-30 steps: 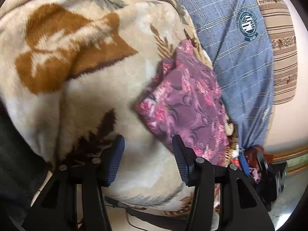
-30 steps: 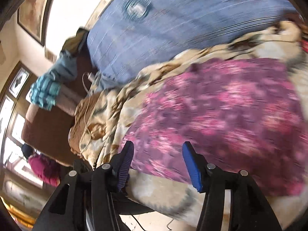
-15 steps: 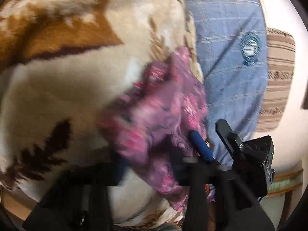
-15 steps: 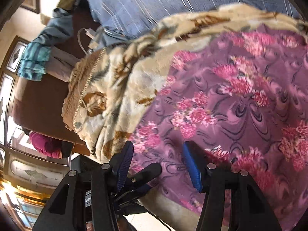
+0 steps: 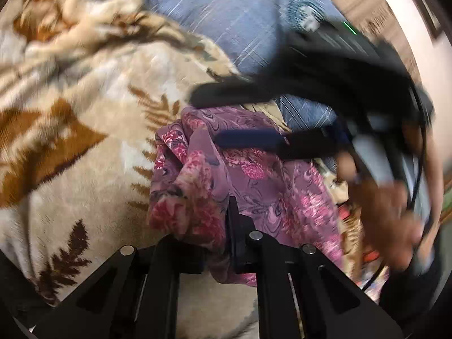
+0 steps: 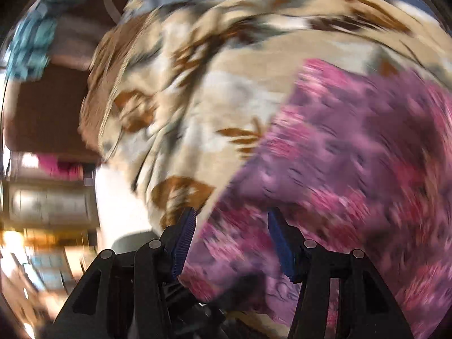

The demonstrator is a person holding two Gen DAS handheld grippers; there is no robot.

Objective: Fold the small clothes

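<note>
Centrally, the left claw has just been closing and now pinches a bunched fold of the purple floral garment, the cloth gathered up between its black fingers and spilling over both sides of them. Landmark for all positions: the cream fleece blanket with brown leaf motifs. The garment lies on this blanket, toward its right-hand part in the left wrist view, with its near edge lifted off the blanket by the grip.

Beyond the pinched fold, the right claw reaches across the far part of the garment from the right, strongly blurred; one blue-padded finger lies over the cloth and the other sits above it near the blanket's edge. A hand carries that tool at the right margin, off the blanket.

In the right wrist view the right claw stands with its jaws apart, blue pads clear of the cloth; a corner of the garment lies between and ahead of them, resting on the blanket. Heavy blur prevents telling whether either pad touches the fabric.

Past the blanket's far edge lies a blue checked cloth bearing a round emblem.
</note>
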